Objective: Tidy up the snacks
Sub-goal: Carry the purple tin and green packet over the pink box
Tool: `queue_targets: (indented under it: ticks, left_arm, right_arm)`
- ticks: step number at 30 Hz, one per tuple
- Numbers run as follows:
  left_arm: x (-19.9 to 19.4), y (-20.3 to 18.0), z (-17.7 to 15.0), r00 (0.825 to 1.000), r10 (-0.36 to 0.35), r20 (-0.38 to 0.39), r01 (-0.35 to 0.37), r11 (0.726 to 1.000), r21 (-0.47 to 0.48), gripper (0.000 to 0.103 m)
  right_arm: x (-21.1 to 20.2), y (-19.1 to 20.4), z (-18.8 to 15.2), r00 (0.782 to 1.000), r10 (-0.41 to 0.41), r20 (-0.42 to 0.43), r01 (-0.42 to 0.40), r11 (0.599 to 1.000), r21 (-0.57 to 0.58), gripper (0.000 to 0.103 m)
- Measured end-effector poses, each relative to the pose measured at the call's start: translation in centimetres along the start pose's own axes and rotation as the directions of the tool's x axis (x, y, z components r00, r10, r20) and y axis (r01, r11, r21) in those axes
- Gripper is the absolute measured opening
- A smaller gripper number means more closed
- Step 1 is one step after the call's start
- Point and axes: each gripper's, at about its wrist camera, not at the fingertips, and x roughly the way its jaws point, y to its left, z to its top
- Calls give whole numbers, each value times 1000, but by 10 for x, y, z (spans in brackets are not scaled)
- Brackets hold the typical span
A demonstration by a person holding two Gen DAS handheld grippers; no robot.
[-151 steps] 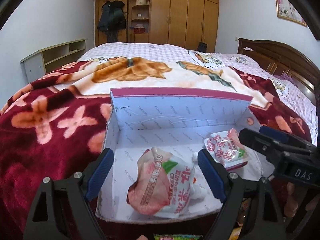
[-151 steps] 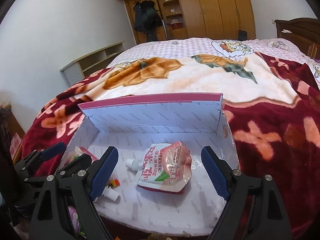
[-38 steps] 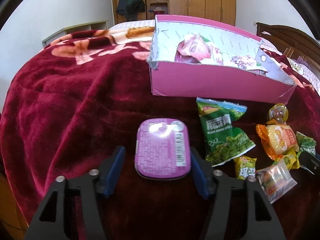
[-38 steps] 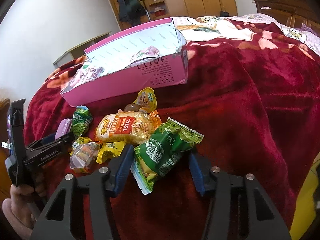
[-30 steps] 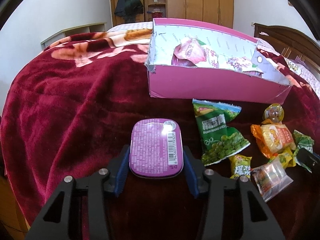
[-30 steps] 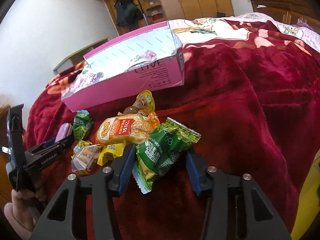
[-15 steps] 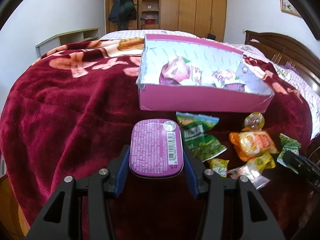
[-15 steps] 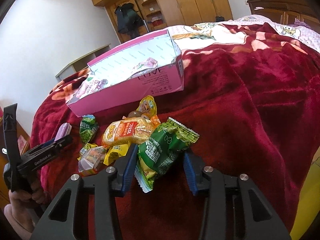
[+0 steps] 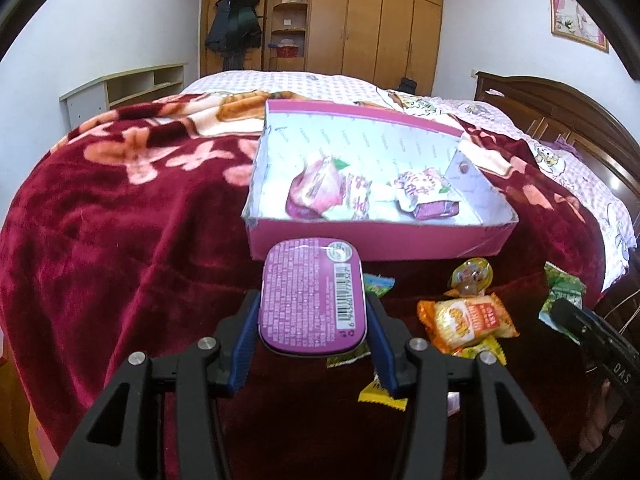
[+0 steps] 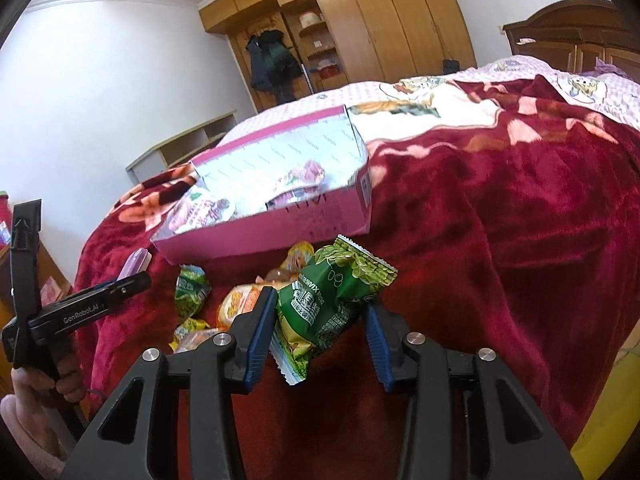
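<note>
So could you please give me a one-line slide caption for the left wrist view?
Left gripper holds a purple tin before the pink box on the red blanket.

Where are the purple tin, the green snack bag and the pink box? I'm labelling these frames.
Flat purple metal tin [image 9: 312, 304]: left wrist view, centre of its label.
Green crinkled snack bag [image 10: 328, 296]: right wrist view, printed front.
Pink cardboard box [image 9: 380, 238]: left wrist view, near outer wall.

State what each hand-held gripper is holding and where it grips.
Left hand-held gripper: purple tin, clamped across its long side edges. Right hand-held gripper: green snack packet, pinched across its middle.
</note>
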Motion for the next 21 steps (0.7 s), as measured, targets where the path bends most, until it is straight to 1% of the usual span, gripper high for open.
queue_targets:
  ticks: [9,13,21]
  left_arm:
    - [4,-5,20,1000,3,14,-3,1000,18,52]
    - [7,-4,28,1000,-4,19,4,1000,13,52]
    - [10,-2,45,999,8,42,-9,1000,27,52]
  right_arm:
    - [5,-4,17,999,29,15,-29,1000,-4,44]
    - [5,-1,24,999,39,19,-38,999,-17,44]
    - [8,11,39,999,41,23,-40,998,-51,44]
